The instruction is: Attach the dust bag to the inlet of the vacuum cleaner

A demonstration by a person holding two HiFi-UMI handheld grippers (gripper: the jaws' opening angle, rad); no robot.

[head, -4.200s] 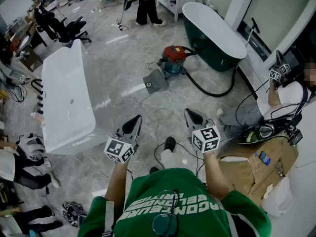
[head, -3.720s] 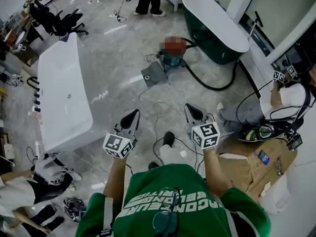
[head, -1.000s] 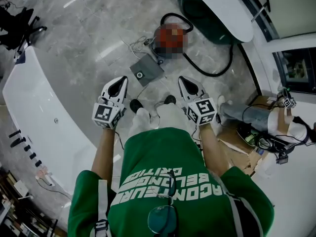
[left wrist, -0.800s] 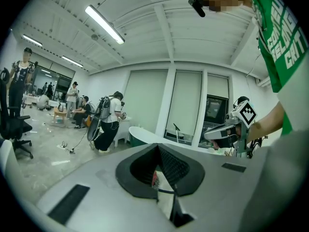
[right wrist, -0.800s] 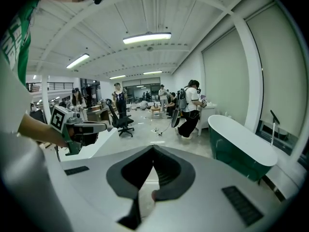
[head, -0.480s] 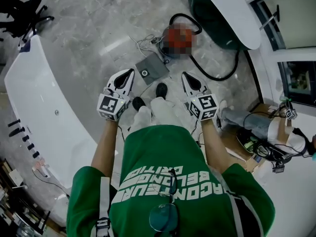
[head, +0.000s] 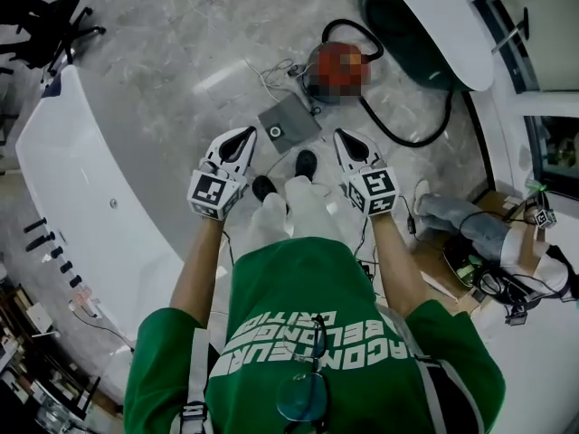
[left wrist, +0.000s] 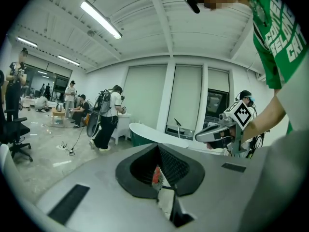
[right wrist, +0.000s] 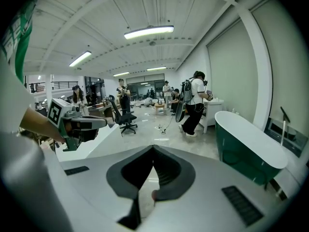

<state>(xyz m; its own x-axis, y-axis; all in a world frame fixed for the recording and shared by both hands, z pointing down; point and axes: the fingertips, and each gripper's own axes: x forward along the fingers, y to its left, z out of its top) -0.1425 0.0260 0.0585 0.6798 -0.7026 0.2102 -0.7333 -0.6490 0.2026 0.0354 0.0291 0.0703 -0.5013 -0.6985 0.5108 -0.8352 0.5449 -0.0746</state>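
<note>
Dust bag (head: 289,123), taken to be the flat grey square with a round hole, is seen lying on the floor (head: 181,52) at upper centre of the head view. It lies just beside the red vacuum cleaner (head: 336,69) and is not joined to it; the inlet itself cannot be made out. No step of the attachment is judged done: the bag is yet to be picked up, brought to the inlet and pressed on. The left gripper (head: 241,141) and right gripper (head: 349,145) are held above the floor, short of the bag, each with jaws together and nothing between them. That closure is shown plainly only by the two gripper views, which look level across the room and leave the bag out. The dark green bathtub (right wrist: 246,149) fills the right of the right gripper view.
</note>
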